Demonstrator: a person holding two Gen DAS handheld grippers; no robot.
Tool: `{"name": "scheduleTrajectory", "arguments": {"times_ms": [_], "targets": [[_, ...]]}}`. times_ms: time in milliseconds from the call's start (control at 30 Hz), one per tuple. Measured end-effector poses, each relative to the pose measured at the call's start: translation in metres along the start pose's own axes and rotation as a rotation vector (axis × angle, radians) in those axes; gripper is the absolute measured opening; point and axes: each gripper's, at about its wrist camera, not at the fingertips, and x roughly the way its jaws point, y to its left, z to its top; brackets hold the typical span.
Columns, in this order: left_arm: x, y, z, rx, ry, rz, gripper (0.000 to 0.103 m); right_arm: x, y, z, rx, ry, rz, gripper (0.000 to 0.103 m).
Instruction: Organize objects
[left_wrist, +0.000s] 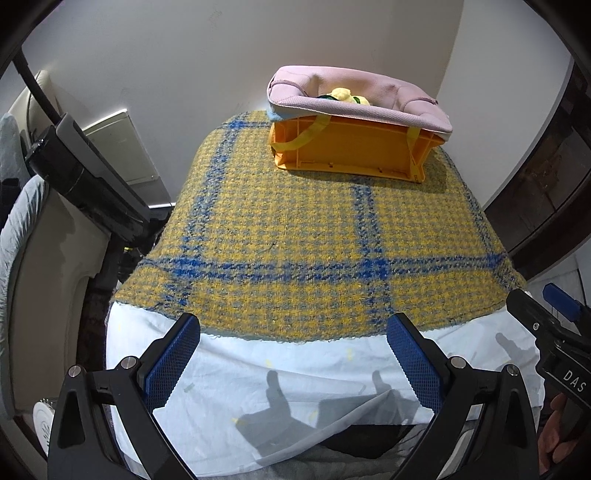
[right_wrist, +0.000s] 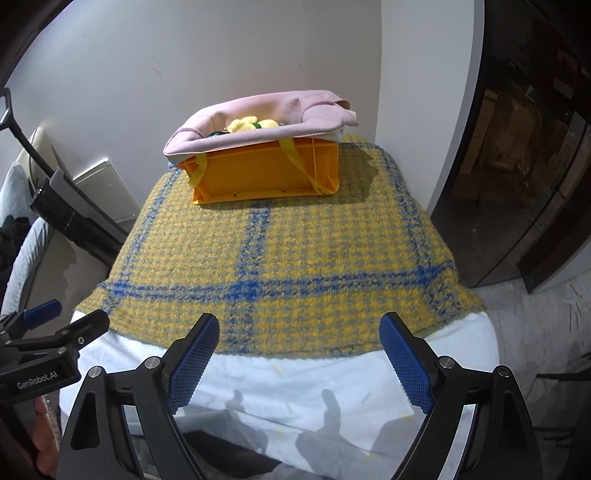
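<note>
An orange plastic crate (left_wrist: 351, 147) (right_wrist: 266, 173) stands at the far end of a table covered by a yellow and blue checked cloth (left_wrist: 295, 236) (right_wrist: 280, 254). A pink fabric bag (left_wrist: 354, 96) (right_wrist: 258, 122) sits in the crate with its rim folded over the edge. A yellow plush toy (left_wrist: 347, 95) (right_wrist: 247, 124) lies inside with something dark green beside it. My left gripper (left_wrist: 293, 354) is open and empty over the table's near edge. My right gripper (right_wrist: 299, 354) is open and empty too, beside the left one.
A white sheet (left_wrist: 295, 376) (right_wrist: 295, 376) hangs under the checked cloth at the near edge. A black and grey device on a stand (left_wrist: 85, 177) (right_wrist: 70, 210) is at the left. A dark glass cabinet (right_wrist: 517, 166) is at the right. A white wall is behind.
</note>
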Motion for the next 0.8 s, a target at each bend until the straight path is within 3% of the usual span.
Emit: {"name": "scheduleTrajectory", "arguments": {"times_ms": [800], "targets": [[0.0031, -0.0005, -0.0012, -0.002, 0.007, 0.004, 0.103, -0.0007, 0.0032, 0.0024, -0.011, -0.004, 0.004, 0.088]]}}
